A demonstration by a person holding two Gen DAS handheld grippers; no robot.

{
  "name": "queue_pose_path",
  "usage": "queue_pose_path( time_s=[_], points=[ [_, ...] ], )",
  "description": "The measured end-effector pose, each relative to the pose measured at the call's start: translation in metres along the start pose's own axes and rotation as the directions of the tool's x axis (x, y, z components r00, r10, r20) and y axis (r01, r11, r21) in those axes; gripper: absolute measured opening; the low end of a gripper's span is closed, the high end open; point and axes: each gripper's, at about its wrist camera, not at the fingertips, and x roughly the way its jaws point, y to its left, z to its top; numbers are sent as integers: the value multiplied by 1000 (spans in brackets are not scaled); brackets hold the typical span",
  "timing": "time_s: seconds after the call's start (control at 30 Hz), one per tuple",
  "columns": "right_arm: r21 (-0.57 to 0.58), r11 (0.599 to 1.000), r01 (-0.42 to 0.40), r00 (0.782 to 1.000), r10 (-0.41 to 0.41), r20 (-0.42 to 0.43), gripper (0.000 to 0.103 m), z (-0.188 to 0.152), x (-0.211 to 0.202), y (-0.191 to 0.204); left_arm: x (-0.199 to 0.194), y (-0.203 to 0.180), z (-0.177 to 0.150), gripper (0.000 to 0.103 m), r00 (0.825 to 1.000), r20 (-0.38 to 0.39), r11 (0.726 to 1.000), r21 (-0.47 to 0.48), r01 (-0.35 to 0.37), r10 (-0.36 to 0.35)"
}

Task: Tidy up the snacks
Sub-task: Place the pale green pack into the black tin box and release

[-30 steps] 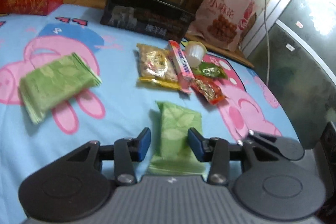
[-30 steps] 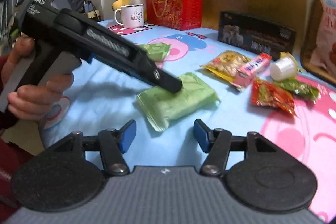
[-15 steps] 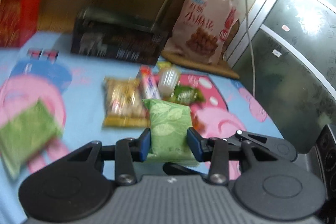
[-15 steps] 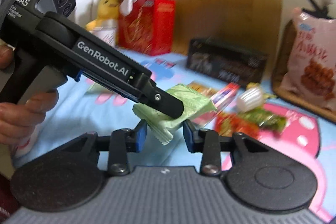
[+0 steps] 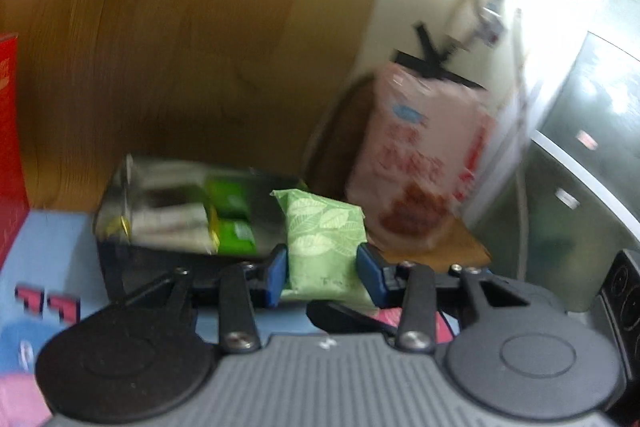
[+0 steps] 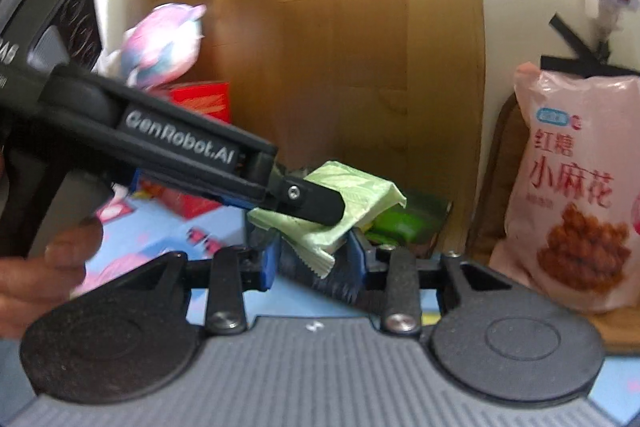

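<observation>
A light green leaf-print snack packet hangs in the air between my left gripper's blue pads, which are shut on its sides. In the right wrist view the same packet sits under the left gripper's black finger. My right gripper is shut on the packet's crimped lower end. One right finger shows below the packet in the left wrist view. Just behind the packet stands an open black box holding green and white packets. The picture is blurred.
A pink snack bag leans at the right on a wooden stand. A wooden board rises behind the box. A red box and a plush toy stand at the left. A person's hand holds the left gripper over the blue cartoon cloth.
The green packet was lifted off the cloth and carried toward the black box by both grippers. My right gripper closed on its end. The other loose snacks dropped out of view.
</observation>
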Motion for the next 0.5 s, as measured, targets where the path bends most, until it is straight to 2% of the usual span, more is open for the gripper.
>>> queue_pose_path(
  time_s=[0.1,0.2,0.27,0.37,0.5],
  points=[
    [22,1000,-3,1000,4,-21,39,12,31,-16,26,10,15,38,999,-1,999,-18,-33,33],
    [2,1000,26,999,-26,-46,40,12,50,-22,52,16,20,38,998,-23,998,-22,-59,59],
    [-11,997,77,995,-77,-62,48,9,57,-26,63,19,17,41,996,-47,996,-24,-81,80],
    [22,995,102,993,-100,-61,50,6,47,-38,58,24,9,47,998,-36,997,-49,-58,56],
    [98,989,108,994,-105,-43,50,-7,5,-48,32,25,-6,47,1000,-19,998,-65,-22,21]
  ],
)
